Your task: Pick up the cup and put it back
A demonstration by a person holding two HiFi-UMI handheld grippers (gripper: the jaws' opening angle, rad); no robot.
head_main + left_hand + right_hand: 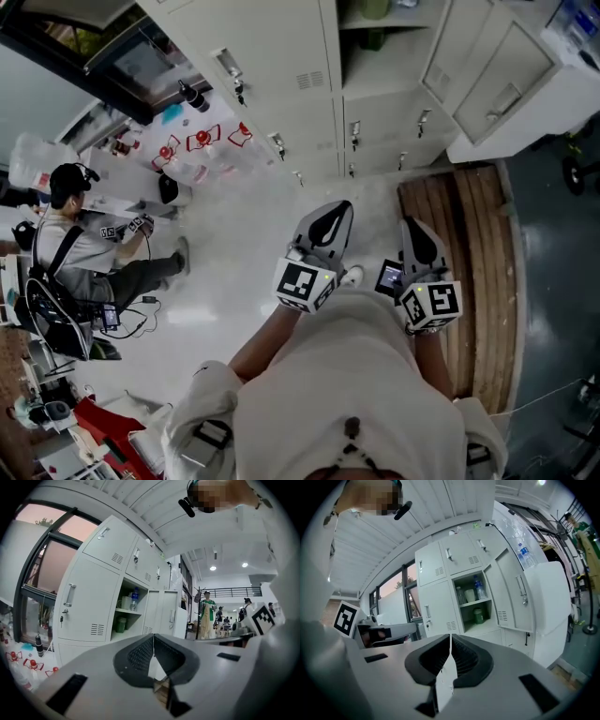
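**Cup ahead, both tools closed**

My left gripper [153, 641] and right gripper [450, 641] are both pressed together, pinching nothing. The green cup [478, 616] stands upright on the lower shelf of the open locker [476, 603], ahead of me and well apart. Neither hand looks nearer.

open locker [462, 618] | bottle [477, 587], green cup [478, 616] inside | door [513, 597] probably flanks right

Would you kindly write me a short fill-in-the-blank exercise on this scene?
1. The left gripper has its jaws ___.
2. The right gripper holds ___.
3. In the open locker, the cup on the shelf below the bottle is ___ in colour.
Missing words: shut; nothing; green.
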